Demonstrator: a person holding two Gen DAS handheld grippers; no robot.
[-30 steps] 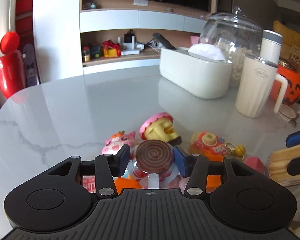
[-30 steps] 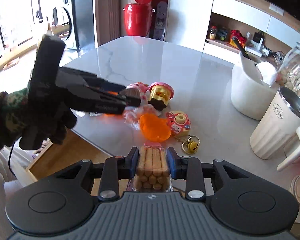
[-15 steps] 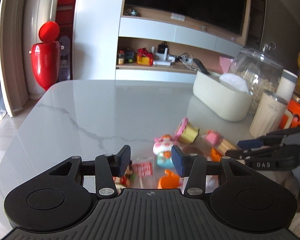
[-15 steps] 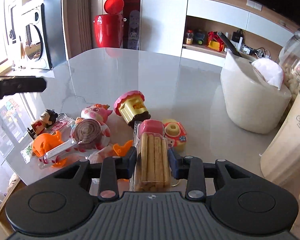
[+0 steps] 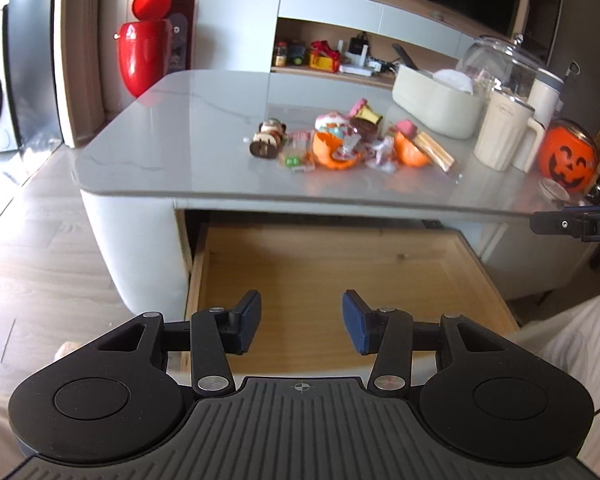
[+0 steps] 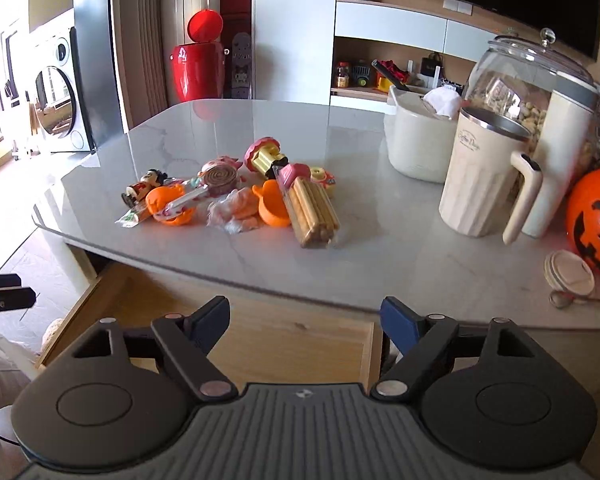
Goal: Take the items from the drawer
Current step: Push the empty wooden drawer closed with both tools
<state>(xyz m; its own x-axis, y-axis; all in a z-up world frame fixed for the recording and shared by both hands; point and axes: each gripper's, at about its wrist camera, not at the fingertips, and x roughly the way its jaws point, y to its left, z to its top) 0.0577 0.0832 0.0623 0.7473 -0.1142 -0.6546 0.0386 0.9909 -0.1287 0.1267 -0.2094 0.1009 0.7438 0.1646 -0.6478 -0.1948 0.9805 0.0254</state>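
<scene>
both of my views have pulled back from the surface (image 5: 220, 168) and now look over the open drawer (image 5: 340, 272), where half a second ago they sat right over the pile. what i can see of the drawer's wooden floor is bare; its near end is hidden behind my tools, so i cannot vouch for that part. the items (image 6: 236, 196) lie clustered on the surface near its front edge, above the drawer. the biscuit stick pack (image 6: 314, 212) that my right tool (image 6: 305, 318) held is now lying at the right side of that cluster, and the tool's jaws stand wide apart with nothing between them. my left tool (image 5: 300, 322) is likewise spread and empty, hanging over the drawer. i judge the emptying is done or nearly so
</scene>
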